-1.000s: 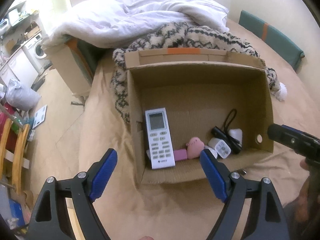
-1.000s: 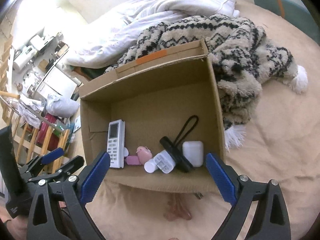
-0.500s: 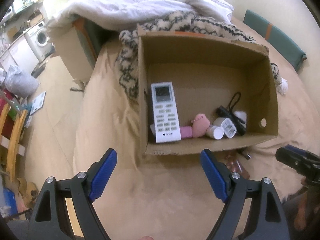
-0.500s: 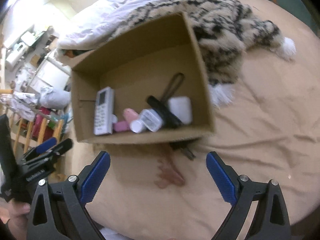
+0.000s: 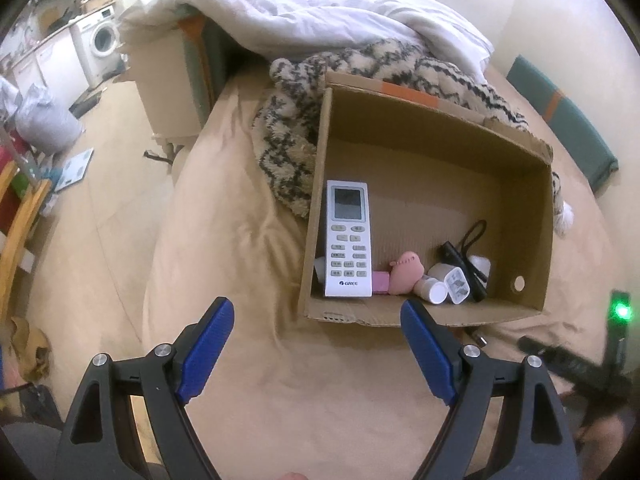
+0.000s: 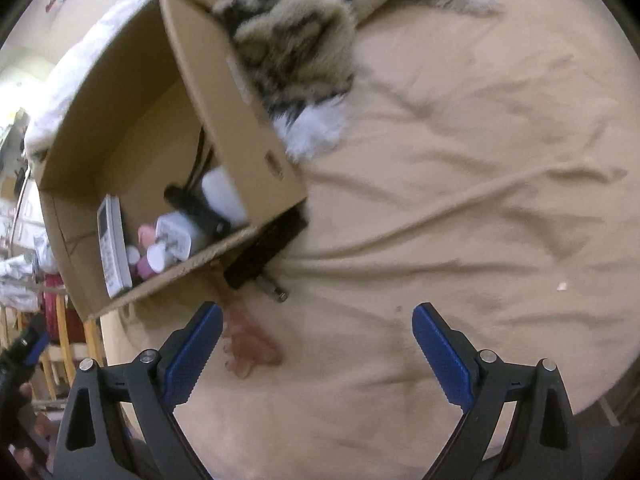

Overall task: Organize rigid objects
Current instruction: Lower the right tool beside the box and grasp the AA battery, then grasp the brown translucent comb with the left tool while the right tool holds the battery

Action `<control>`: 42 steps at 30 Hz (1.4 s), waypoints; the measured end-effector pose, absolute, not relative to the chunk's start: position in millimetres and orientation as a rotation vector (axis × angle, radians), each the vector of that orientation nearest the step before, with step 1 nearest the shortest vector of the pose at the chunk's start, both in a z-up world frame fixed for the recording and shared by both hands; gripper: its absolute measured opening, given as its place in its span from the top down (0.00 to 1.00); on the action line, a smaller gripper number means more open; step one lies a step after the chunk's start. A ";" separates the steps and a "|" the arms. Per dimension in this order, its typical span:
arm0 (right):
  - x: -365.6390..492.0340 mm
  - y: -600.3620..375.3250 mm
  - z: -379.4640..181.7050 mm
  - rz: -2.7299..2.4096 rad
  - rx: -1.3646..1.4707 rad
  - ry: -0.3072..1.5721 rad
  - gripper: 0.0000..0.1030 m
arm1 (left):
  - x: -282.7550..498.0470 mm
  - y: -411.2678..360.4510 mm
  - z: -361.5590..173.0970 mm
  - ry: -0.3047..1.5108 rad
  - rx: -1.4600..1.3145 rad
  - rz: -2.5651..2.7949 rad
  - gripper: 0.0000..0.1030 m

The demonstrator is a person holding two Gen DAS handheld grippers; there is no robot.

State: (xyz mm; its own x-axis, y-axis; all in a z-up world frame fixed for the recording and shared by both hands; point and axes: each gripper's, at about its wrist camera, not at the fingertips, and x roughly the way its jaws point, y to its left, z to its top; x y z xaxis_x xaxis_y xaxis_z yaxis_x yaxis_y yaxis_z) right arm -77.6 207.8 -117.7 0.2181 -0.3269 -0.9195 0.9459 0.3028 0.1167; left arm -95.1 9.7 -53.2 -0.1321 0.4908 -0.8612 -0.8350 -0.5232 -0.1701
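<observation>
An open cardboard box (image 5: pixel 432 320) lies on a beige bed sheet. It holds a white remote (image 5: pixel 347 240), a pink soft toy (image 5: pixel 406 272), a white charger (image 5: pixel 456 284), a black cord (image 5: pixel 464 256) and a white case (image 5: pixel 480 264). My left gripper (image 5: pixel 316 340) hangs open over the sheet just in front of the box. My right gripper (image 6: pixel 316 344) is open above bare sheet, right of the box (image 6: pixel 224 80). A pink translucent hair claw (image 6: pixel 250 350) lies by its left finger. A black object with a metal tip (image 6: pixel 264 248) pokes out from under the box's corner.
A patterned fleece blanket (image 5: pixel 288 152) and a white duvet (image 5: pixel 320 12) crowd the box's far side. A green cushion (image 5: pixel 576 128) lies at the right. The bed's edge drops to the floor on the left, where a wooden chair (image 5: pixel 16 232) and a washing machine (image 5: pixel 100 40) stand.
The right gripper has rolled and dropped toward the sheet; the box slid to its view's upper left and the hair claw came close. The left gripper shifted, so the box sits further right.
</observation>
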 end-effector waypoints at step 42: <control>39.1 308.9 -153.6 -0.720 0.483 1.285 0.89 | -93.2 10.4 -58.3 0.454 -1.206 1.796 0.19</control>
